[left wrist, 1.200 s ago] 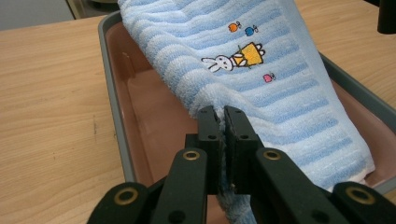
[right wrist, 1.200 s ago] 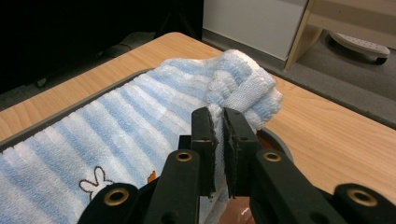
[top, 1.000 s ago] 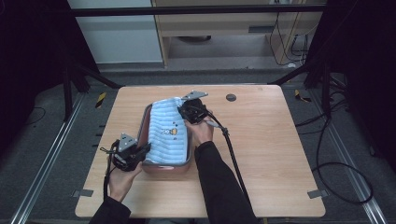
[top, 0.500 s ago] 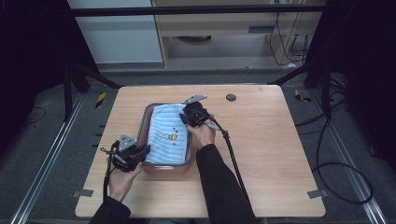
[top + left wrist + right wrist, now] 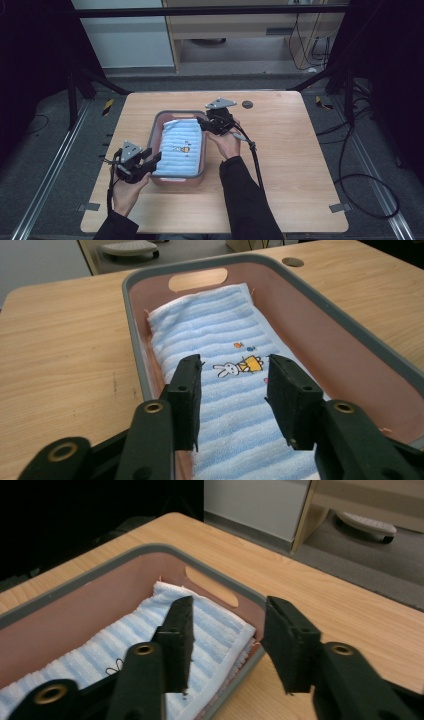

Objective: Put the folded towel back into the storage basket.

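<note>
High view: folded blue towel (image 5: 182, 148) lies flat in the pink bin (image 5: 156, 131) mid-table, so both tongs can let go. Left gripper (image 5: 148, 161) (near end) and right gripper (image 5: 206, 123) (far end) have just been opening, jaws half-spread, nothing between them; a second earlier the towel bulged higher.

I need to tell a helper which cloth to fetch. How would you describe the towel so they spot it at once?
On the wooden table stands a pink tub with a grey rim, between the person's two hands. Folded flat inside it lies the towel: pale blue with white stripes and a small cartoon rabbit printed near its middle, the one piece of cloth on the table.
</note>
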